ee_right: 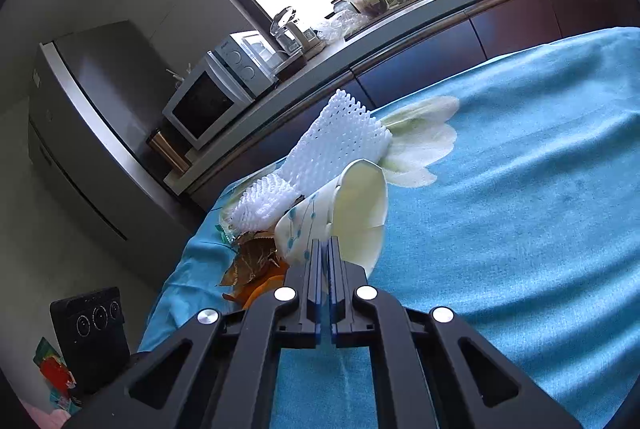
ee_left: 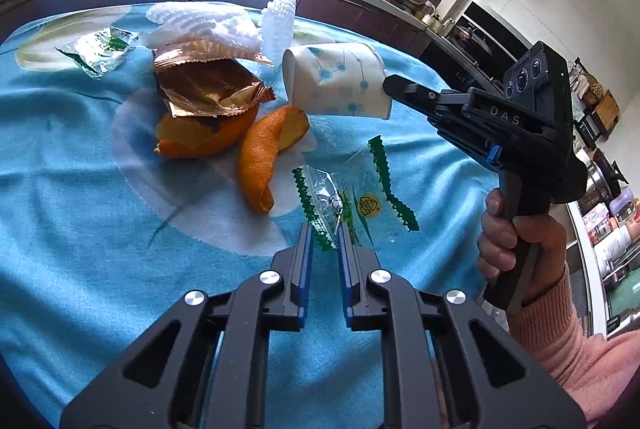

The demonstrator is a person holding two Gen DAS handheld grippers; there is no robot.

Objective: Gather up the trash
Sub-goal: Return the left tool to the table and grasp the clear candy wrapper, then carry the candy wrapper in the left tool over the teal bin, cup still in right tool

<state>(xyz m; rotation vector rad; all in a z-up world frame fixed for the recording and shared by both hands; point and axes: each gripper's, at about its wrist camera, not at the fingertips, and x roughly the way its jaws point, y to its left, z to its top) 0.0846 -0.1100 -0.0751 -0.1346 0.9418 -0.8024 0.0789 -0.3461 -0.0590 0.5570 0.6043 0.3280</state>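
right gripper (ee_right: 325, 243) pinches paper cup (ee_left: 340, 85) rim | left gripper (ee_left: 324, 229) grips clear wrapper (ee_left: 320, 197) | risk: thin rim slips, cup falls toward 9 o'clock peels (ee_left: 256, 157)

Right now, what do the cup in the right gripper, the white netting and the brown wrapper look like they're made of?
Cup: probably thin paper, matte white with a blue print; its rim buckles where the right gripper pinches it.
White netting: looks like soft foam mesh, the fruit-sleeve kind, with open diamond cells.
Brown wrapper: likely metallised plastic film, a shiny coppery surface with sharp creases and crimped edges.
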